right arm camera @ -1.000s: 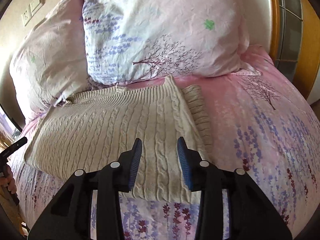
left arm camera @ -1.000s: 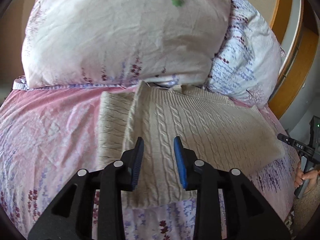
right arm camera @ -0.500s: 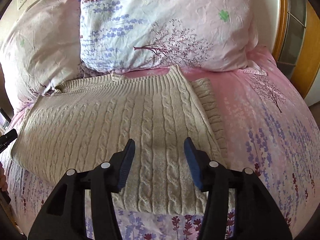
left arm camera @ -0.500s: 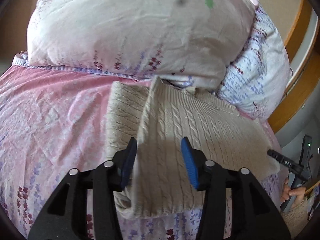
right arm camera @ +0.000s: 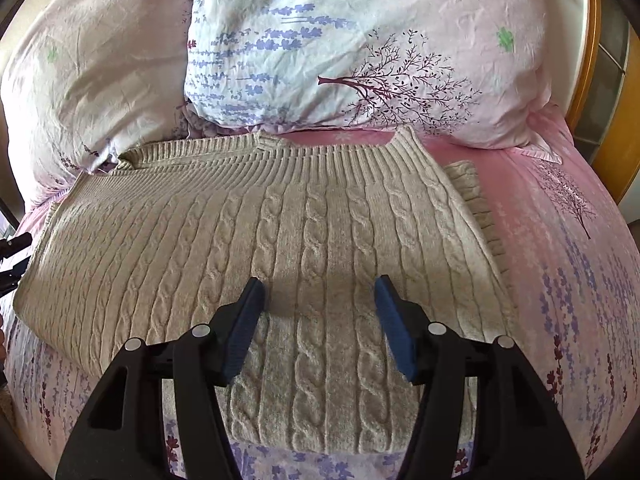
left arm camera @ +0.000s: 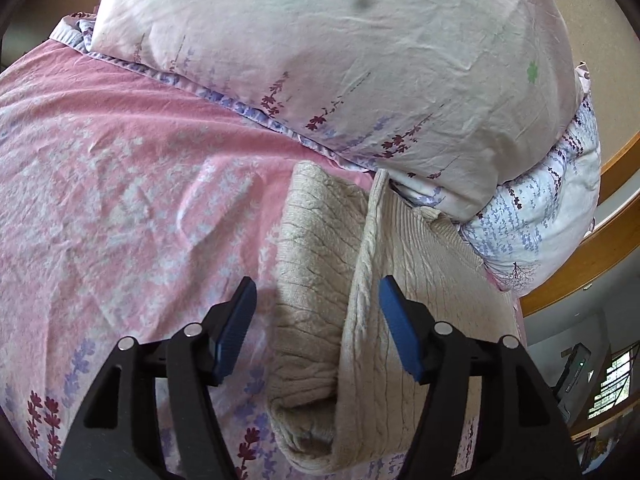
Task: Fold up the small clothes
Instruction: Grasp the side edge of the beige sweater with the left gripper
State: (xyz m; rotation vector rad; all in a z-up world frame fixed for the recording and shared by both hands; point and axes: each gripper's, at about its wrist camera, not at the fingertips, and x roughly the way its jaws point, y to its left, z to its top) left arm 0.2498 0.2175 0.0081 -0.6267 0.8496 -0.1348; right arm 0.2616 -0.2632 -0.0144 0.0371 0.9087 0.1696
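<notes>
A beige cable-knit sweater lies folded on the pink floral bedsheet, its ribbed edge toward the pillows. In the left wrist view the same sweater shows its folded end, with a sleeve tucked under the top layer. My left gripper hovers over that end, its jaws opening; the sleeve and fold edge sit below the gap and the blue pads do not press on them. Above the middle of the sweater my right gripper is also opening, nothing pinched.
Two large floral pillows lean at the head of the bed just behind the sweater. A wooden bed frame runs along the side. Bare pink sheet spreads left of the sweater in the left wrist view.
Both grippers' jaws have spread wider. The left gripper slid toward the sweater's folded end and rolled, so the scene tilts. The right gripper came closer to the sweater.
</notes>
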